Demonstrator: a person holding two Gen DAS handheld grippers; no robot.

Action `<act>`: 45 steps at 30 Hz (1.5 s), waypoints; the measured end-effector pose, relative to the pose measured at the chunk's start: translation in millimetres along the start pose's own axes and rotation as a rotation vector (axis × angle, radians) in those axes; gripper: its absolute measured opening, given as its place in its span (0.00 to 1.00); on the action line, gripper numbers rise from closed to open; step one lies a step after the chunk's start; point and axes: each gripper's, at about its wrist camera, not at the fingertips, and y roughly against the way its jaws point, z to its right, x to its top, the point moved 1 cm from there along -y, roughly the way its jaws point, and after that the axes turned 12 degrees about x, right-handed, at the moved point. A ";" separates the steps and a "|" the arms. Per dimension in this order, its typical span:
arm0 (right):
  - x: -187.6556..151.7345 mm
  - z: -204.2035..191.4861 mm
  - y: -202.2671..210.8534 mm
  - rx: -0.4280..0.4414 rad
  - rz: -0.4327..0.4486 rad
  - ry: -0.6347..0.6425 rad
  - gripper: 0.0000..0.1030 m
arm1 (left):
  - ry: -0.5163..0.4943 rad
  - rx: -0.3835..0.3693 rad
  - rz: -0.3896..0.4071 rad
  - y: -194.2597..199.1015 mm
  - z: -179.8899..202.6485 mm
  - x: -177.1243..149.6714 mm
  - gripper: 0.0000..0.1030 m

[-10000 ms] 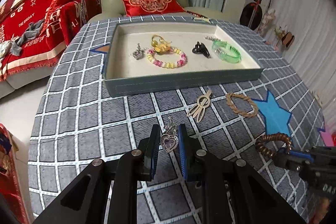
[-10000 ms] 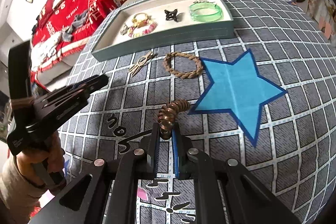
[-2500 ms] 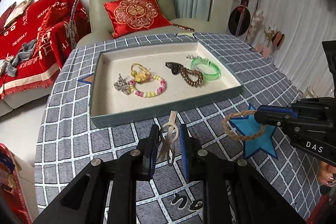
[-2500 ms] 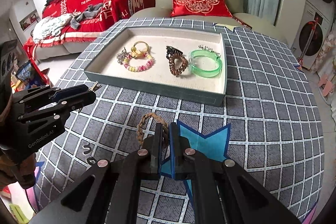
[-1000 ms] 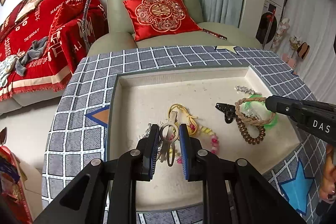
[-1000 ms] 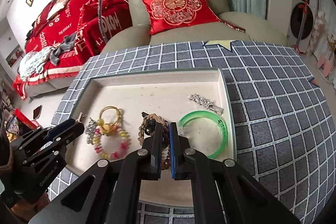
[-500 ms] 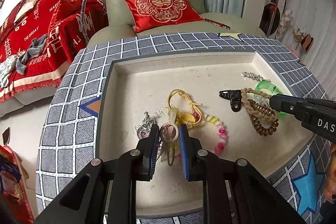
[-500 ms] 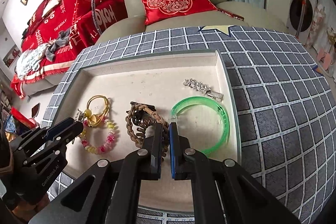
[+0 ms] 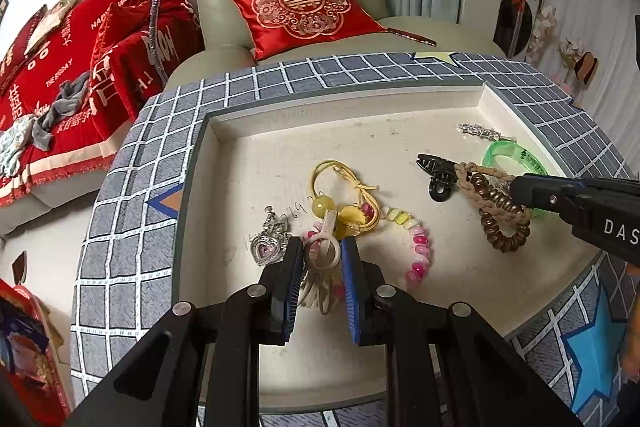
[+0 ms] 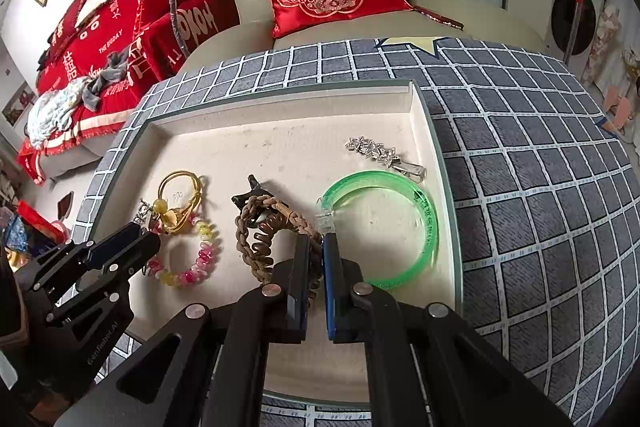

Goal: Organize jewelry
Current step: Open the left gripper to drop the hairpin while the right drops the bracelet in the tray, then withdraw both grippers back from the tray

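Both grippers now hang over the tray (image 9: 208, 163): left gripper (image 9: 322, 259) clamps the stiff, light cream hair clip (image 9: 322, 255) by its ring; right gripper (image 10: 316, 255) pinches the limp braided cord bracelet (image 10: 256, 215)

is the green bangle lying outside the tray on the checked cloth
No, the green bangle lies inside the tray, on its cream floor near the right wall, below the silver hair clip.

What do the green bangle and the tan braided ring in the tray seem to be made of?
Green bangle: probably clear plastic or resin; it is see-through and glossy, with a colourless clasp.
Tan braided ring: likely woven cord or leather; it looks matt, with plaited strands.
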 end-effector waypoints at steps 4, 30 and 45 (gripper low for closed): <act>0.0 -2.1 6.5 0.019 0.012 -0.004 0.10 | 0.009 0.004 0.014 5.1 -3.5 0.7 0.34; -2.6 -4.2 50.2 0.043 0.069 -0.030 0.59 | 0.059 0.068 0.067 22.6 -10.4 15.9 1.00; -4.8 -10.0 42.6 0.051 0.016 -0.047 0.79 | 0.033 0.075 0.002 19.8 -11.8 12.6 1.00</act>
